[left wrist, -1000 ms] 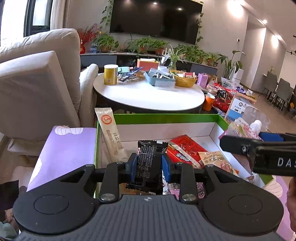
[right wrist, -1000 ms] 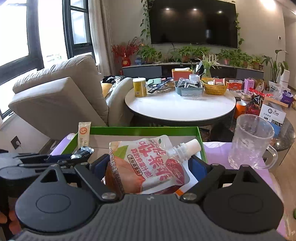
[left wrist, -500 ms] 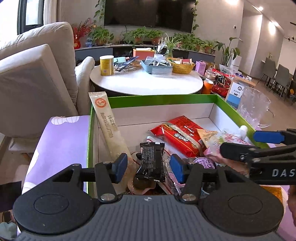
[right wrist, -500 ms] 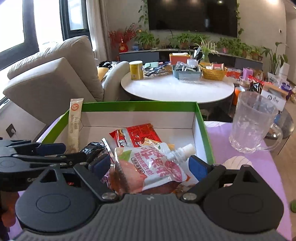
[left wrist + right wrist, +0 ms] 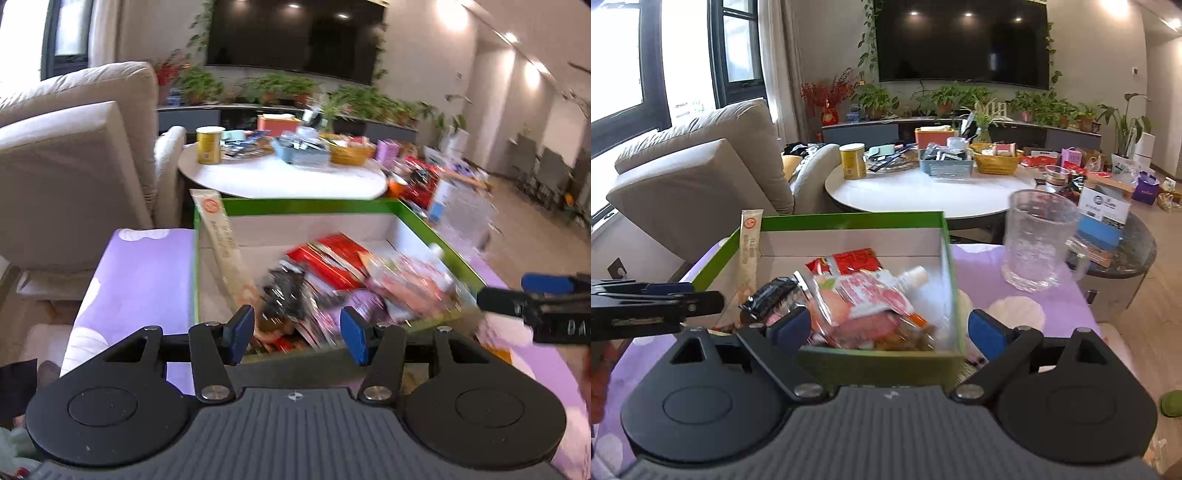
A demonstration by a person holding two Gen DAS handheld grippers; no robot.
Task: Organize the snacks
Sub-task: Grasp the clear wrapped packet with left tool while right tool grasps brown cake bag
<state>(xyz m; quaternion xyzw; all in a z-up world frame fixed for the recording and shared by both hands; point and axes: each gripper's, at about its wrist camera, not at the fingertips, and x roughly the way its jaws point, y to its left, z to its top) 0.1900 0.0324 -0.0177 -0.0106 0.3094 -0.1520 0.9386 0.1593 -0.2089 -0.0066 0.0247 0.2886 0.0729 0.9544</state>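
A green-rimmed cardboard box (image 5: 295,206) (image 5: 849,219) holds several snack packets. A black packet (image 5: 284,291) (image 5: 772,295) lies in it beside a red packet (image 5: 325,258). A pink spouted pouch (image 5: 864,299) (image 5: 410,280) rests on the pile at the box's right side. A long beige stick packet (image 5: 221,236) leans on the left wall. My left gripper (image 5: 297,334) is open and empty, just short of the near wall. My right gripper (image 5: 889,330) is open too, its jaws wide on either side of the near wall without touching it.
The box sits on a purple cloth (image 5: 997,269). A clear glass mug (image 5: 1038,240) stands to the right of the box. Behind are a round white table (image 5: 923,192) with a yellow can (image 5: 852,160) and baskets, and a beige sofa (image 5: 74,155) to the left.
The left jaws opened and dropped the black packet into the box. The right gripper left the pink pouch on the pile. Both grippers drew back from the box.
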